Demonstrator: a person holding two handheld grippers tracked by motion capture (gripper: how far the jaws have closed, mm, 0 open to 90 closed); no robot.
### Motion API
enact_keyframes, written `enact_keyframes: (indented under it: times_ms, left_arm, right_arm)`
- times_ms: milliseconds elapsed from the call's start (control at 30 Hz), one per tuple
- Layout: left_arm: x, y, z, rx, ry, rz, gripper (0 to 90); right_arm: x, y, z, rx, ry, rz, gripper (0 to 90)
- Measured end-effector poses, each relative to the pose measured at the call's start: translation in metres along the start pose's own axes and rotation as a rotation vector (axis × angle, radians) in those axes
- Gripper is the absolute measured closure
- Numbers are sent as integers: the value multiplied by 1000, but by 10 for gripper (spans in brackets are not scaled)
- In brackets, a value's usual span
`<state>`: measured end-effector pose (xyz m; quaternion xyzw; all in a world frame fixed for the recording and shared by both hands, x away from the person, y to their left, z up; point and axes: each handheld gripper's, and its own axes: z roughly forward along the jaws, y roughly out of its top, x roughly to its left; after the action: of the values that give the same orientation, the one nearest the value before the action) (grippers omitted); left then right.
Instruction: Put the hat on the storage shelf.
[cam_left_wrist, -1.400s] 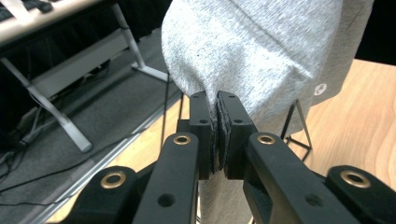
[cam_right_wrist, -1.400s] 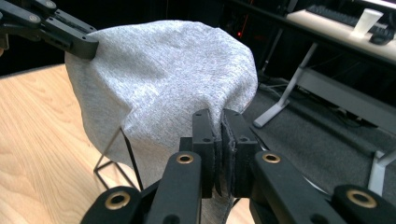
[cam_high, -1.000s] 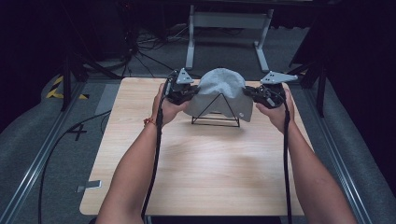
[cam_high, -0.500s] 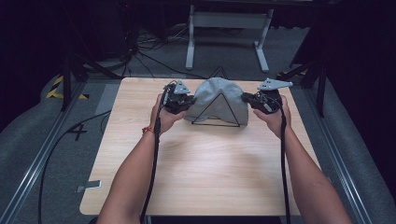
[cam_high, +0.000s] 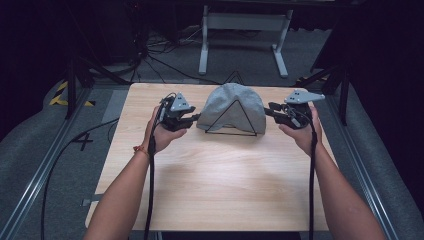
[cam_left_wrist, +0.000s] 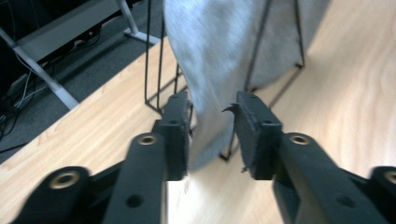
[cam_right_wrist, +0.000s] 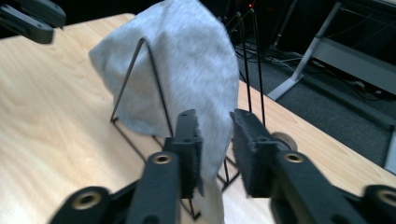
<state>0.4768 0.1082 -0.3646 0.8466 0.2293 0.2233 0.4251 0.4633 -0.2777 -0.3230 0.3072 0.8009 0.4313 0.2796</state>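
High view: grey cloth (cam_high: 231, 107) hides wire rack (cam_high: 231, 120) (mostly).

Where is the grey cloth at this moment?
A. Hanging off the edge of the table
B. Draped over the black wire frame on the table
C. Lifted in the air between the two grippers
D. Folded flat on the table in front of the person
B: the grey cloth lies draped over the black wire frame standing on the table, its top resting on the frame's peak.
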Motion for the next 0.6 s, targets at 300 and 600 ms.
enact_keyframes:
  times_ms: [300,600]
  left_arm:
    - [-39,-68,-41,146,-27,31,362]
    - [-67,-126,-61,245,-65,-13,260]
  right_arm:
    - [29,-81,-50,149,20,-63,427]
    - [35,-175,-79,252,-12,103,349]
